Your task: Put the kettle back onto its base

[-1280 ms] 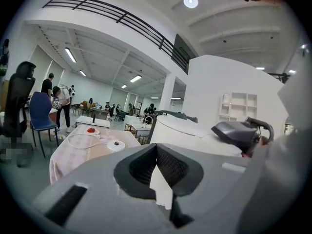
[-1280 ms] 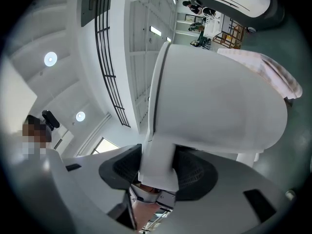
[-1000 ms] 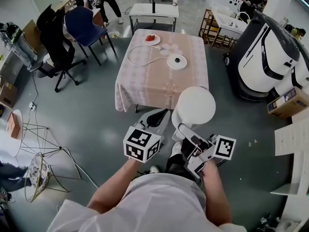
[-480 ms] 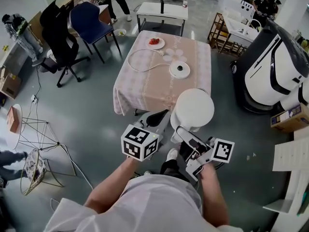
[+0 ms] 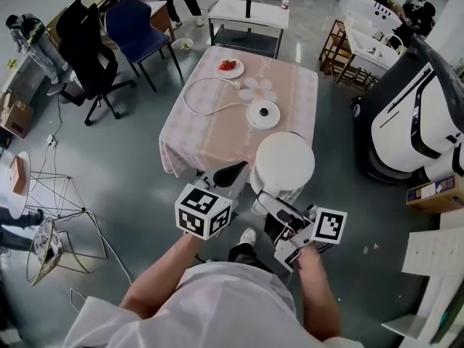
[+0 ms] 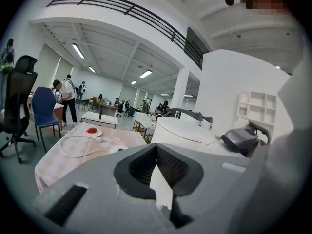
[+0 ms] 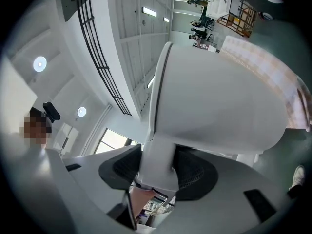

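Kettle (image 5: pixel 284 164): aloft, well short of base (image 5: pixel 263 113)
Base: bare, awaits kettle
Right gripper (image 5: pixel 270 200): clamped on handle (image 7: pixel 156 165)
Left gripper (image 5: pixel 230 174): closed, empty

The kettle base (image 5: pixel 263 113) sits on the table (image 5: pixel 206 145), right of the looped cord (image 5: pixel 185 98) and nearer than the plate (image 5: pixel 229 66) at the far edge. The kettle (image 5: pixel 284 162) is over the table's near right corner, with the left gripper (image 5: pixel 228 175) just beside it on its left.
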`<state>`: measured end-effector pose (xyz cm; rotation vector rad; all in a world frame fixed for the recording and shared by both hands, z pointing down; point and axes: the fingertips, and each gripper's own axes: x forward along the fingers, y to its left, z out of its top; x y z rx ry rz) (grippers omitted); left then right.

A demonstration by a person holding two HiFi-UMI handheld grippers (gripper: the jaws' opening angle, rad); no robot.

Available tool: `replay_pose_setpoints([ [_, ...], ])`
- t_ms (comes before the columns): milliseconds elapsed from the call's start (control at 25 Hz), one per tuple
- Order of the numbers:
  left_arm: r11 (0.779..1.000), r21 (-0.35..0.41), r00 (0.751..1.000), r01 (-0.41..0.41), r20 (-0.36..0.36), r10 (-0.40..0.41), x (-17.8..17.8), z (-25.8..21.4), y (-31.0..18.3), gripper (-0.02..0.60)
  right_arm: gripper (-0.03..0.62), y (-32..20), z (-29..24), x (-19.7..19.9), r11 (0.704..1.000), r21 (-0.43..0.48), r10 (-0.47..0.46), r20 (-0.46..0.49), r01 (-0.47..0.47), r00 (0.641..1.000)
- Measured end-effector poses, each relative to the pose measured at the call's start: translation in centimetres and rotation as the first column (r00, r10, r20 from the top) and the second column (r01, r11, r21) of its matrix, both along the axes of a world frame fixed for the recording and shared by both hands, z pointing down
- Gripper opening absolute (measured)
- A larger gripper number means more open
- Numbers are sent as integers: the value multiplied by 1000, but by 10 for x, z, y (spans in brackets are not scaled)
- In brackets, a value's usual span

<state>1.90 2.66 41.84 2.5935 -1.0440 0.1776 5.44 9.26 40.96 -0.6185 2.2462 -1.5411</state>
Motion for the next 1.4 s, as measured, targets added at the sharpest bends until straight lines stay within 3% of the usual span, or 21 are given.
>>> replay_pose_setpoints([
  [800, 996, 24, 994, 86, 68, -87, 50, -3, -63, 6, 192, -61, -4, 53, 994, 19, -108, -5, 108, 994],
  [1400, 998, 36, 997, 58, 55, -60, 47, -2, -110, 6, 193, -105, -2, 49, 998, 24, -61, 5, 61, 998],
])
